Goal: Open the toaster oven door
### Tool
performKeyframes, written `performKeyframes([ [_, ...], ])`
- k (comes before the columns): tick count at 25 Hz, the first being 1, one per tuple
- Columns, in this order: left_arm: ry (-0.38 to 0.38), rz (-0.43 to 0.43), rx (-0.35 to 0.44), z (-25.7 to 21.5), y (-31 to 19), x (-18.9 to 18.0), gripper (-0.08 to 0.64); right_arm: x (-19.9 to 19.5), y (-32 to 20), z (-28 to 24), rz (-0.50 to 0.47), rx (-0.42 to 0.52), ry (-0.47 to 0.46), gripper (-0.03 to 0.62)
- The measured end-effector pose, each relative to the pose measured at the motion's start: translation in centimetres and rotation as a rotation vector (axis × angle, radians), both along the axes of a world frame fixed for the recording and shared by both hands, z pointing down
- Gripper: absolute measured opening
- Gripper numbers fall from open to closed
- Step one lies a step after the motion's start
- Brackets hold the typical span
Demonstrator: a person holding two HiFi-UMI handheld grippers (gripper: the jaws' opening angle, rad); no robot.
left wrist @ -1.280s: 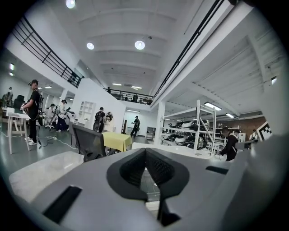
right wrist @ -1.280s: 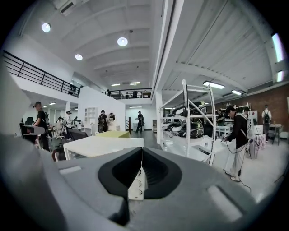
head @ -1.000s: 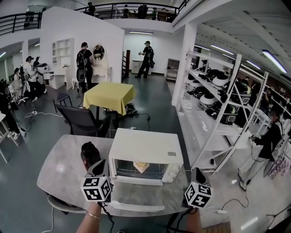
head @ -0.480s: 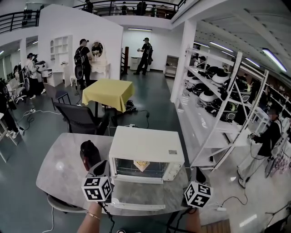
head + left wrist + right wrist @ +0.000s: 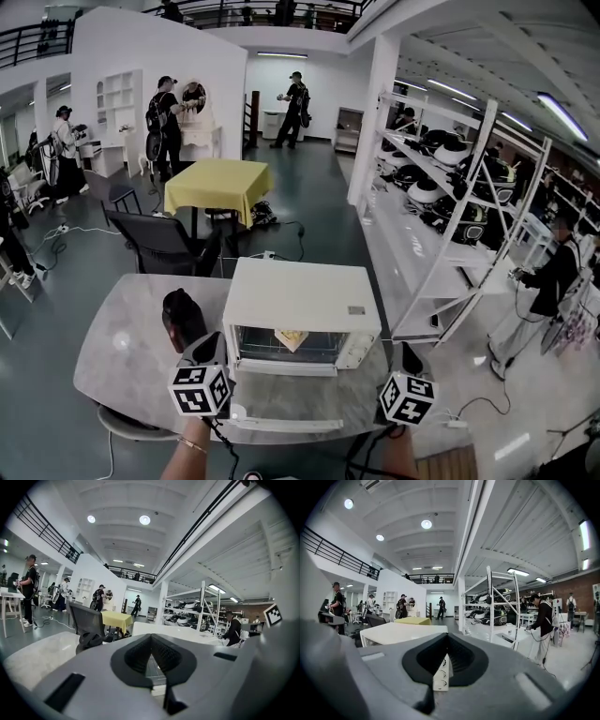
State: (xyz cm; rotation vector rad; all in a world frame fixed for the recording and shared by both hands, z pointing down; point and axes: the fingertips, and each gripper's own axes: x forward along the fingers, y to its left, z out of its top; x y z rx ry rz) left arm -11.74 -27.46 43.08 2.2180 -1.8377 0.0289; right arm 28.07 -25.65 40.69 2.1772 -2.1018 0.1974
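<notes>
Big indoor hall, prob. a lab/studio for recording demos, not a real home. High ceiling w/ strip lights (image 5: 562,114). An upper gallery w/ black railing (image 5: 262,13) has ppl standing on it. A white partition wall (image 5: 122,47) sets off a mock room w/ shelf unit (image 5: 111,94) and round mirror (image 5: 194,94). On the open grey floor are a table w/ yellow cloth (image 5: 211,183), a black chair (image 5: 159,246) and loose cables (image 5: 75,230). At right, long white racks (image 5: 441,239) carry many small appliances (image 5: 427,195). Several ppl stand about, e.g. a person w/ backpack (image 5: 161,112), a person at the back (image 5: 296,98) w/ arms held out, and a person by the racks (image 5: 553,277). A lone toaster oven (image 5: 300,300) sits on a marbled desk (image 5: 122,347) mid-hall.
</notes>
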Motion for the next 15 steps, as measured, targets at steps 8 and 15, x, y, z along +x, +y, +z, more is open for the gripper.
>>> performKeyframes([
  [8,-0.006,0.009,-0.004,-0.28,0.03,-0.22,0.005,-0.49,0.32,-0.03,0.005,-0.008,0.004,0.005],
  [15,-0.008,0.009,-0.015,0.67,-0.14,-0.1,0.005,-0.29,0.1,0.54,0.007,-0.009,0.007,0.005],
])
